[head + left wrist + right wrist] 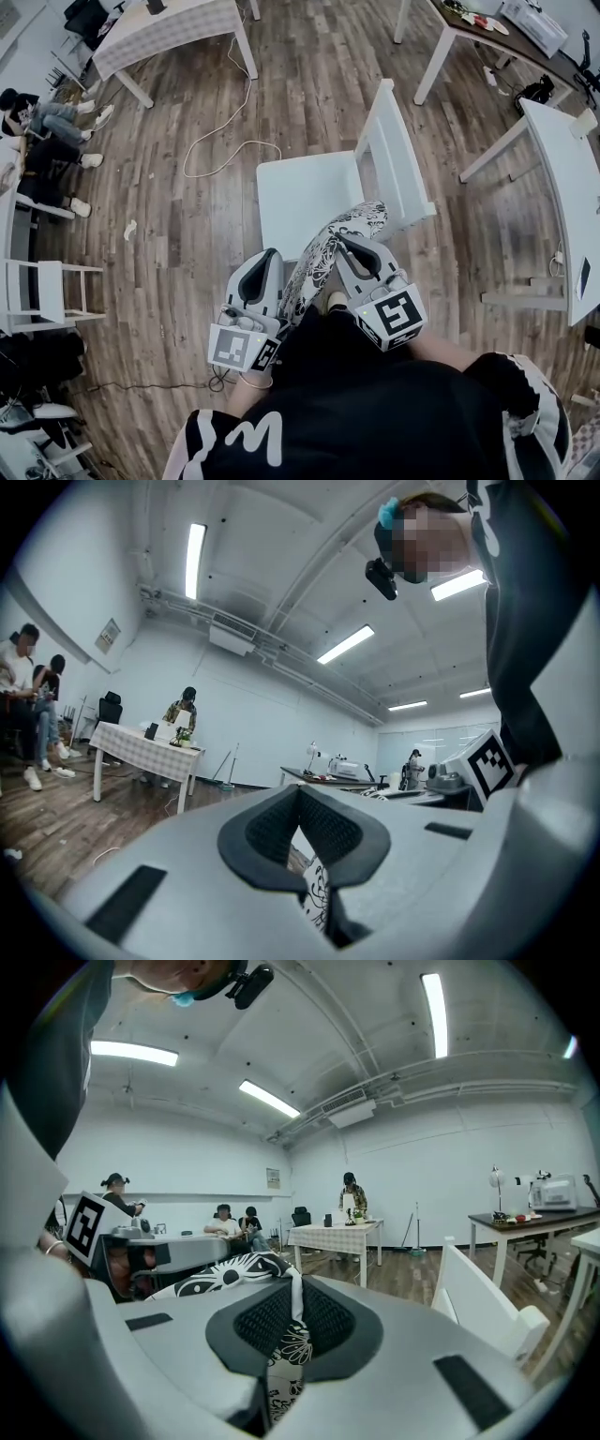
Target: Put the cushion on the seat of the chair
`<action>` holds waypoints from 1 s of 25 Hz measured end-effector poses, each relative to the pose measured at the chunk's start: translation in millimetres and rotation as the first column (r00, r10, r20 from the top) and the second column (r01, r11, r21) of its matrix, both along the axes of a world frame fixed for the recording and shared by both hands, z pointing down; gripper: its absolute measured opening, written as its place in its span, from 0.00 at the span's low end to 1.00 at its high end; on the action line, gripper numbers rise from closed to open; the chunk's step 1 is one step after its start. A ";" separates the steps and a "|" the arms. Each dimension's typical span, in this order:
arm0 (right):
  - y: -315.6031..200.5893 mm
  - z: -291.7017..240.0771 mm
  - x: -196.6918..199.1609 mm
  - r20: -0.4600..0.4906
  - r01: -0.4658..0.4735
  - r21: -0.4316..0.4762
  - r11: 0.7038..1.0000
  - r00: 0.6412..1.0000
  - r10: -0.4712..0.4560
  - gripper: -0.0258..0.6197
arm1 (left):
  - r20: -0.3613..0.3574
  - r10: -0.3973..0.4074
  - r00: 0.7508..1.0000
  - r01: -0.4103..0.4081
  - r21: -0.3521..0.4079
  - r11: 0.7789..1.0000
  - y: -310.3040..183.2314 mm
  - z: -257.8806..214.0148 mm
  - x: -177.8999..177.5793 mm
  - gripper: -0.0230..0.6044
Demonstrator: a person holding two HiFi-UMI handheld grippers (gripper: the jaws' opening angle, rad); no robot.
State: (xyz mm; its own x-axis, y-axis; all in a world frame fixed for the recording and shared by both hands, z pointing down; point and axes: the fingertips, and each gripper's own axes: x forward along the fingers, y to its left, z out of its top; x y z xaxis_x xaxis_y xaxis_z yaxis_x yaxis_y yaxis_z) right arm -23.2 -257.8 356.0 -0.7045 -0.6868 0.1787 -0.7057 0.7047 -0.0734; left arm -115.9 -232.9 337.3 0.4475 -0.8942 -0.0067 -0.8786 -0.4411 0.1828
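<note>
A white chair stands in front of me, its seat [314,192] bare and its slatted back [396,155] on the right side. The black-and-white patterned cushion [330,242] hangs on edge just above the seat's near edge, held between both grippers. My left gripper [270,270] is shut on the cushion's near left edge; the fabric [316,894] shows pinched between its dark pads [258,841]. My right gripper [354,248] is shut on the far right part, with the cloth [292,1335] squeezed between its pads [333,1321] and a fold of the cushion [225,1274] bulging to the left.
A checked table [164,28] stands at the back left, with a cable [225,141] looping across the wooden floor. White tables [562,169] stand on the right. People sit at the far left [47,122], and a small white chair [47,291] stands at the left edge.
</note>
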 end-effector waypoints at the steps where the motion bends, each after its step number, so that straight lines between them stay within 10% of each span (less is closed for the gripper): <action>1: -2.2 3.8 -2.8 -0.005 -0.001 -0.007 1.000 1.000 0.001 0.09 | -0.002 -0.007 1.000 0.007 -0.008 1.000 1.6 3.2 -3.7 0.04; 25: -177.1 20.7 -61.0 0.006 -0.114 0.040 0.993 0.993 0.114 0.09 | 0.045 -0.198 0.979 0.203 -0.143 0.969 20.4 40.6 -85.5 0.04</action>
